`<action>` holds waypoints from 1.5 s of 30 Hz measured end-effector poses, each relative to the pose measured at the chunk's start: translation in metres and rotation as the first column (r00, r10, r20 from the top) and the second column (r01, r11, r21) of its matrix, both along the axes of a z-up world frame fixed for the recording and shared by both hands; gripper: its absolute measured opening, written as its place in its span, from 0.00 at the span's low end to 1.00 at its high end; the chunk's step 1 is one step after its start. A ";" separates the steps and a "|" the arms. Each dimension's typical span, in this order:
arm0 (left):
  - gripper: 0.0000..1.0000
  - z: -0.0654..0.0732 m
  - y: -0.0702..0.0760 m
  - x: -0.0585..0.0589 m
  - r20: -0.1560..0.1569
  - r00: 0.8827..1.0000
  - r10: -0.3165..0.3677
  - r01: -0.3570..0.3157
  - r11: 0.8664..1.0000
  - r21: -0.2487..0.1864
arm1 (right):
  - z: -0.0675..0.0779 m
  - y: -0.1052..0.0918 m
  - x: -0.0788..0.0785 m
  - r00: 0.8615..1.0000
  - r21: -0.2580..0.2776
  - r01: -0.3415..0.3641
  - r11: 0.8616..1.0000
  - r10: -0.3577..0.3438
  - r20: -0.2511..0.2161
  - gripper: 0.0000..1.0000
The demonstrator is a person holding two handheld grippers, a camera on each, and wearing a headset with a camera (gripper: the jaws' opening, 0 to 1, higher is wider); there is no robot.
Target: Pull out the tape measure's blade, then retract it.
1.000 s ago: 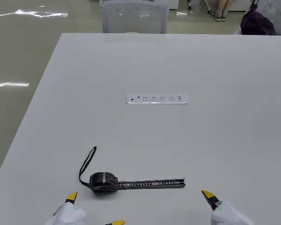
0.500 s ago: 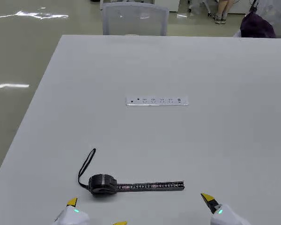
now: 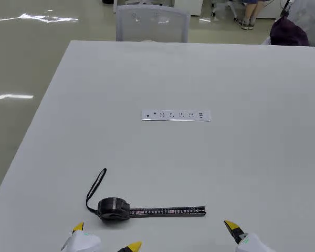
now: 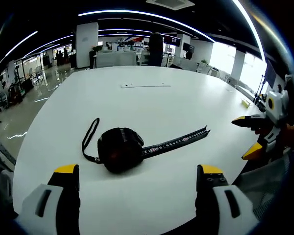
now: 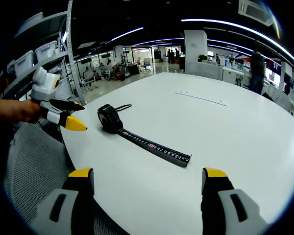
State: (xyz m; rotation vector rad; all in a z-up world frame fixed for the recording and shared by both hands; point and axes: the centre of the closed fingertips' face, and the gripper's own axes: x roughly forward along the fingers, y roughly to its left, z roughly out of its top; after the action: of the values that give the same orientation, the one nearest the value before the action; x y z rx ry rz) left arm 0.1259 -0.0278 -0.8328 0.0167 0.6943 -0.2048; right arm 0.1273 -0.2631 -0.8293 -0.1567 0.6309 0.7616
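Yellow-tipped jaws of the left gripper are standing wide apart, with the black tape measure lying on the white desk just ahead of the gap between them and apart from both tips. The right gripper is likewise holding its jaws wide apart, and the free end of the blade is resting just beyond them, not touched. In the head view both grippers are hovering at the near edge of the desk, the left one close to the case and the right one a little past the blade's tip. The blade is lying flat and partly drawn out to the right of the case, while the wrist strap is looping away behind it. Farther out, a white power strip is sitting mid-desk, and a grey chair is standing at the far edge.
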 end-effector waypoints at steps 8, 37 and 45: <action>0.99 -0.004 0.003 0.006 0.010 0.998 0.058 -0.058 0.998 0.000 | -0.003 -0.001 0.000 1.000 0.009 0.002 1.000 -0.002 -0.007 0.91; 0.97 -0.018 0.013 0.038 0.042 0.967 0.251 -0.250 0.968 -0.026 | -0.010 -0.006 0.028 0.981 -0.001 -0.183 0.983 0.183 0.070 0.62; 0.96 -0.022 0.013 0.047 0.056 0.960 0.274 -0.273 0.962 -0.017 | -0.018 -0.009 0.039 0.955 -0.021 -0.288 0.957 0.289 0.063 0.59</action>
State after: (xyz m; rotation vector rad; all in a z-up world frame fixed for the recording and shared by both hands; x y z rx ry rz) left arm 0.1731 -0.0151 -0.8544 -0.0820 0.6307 0.0582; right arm 0.1662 -0.2720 -0.8473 -0.2880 0.5558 1.0309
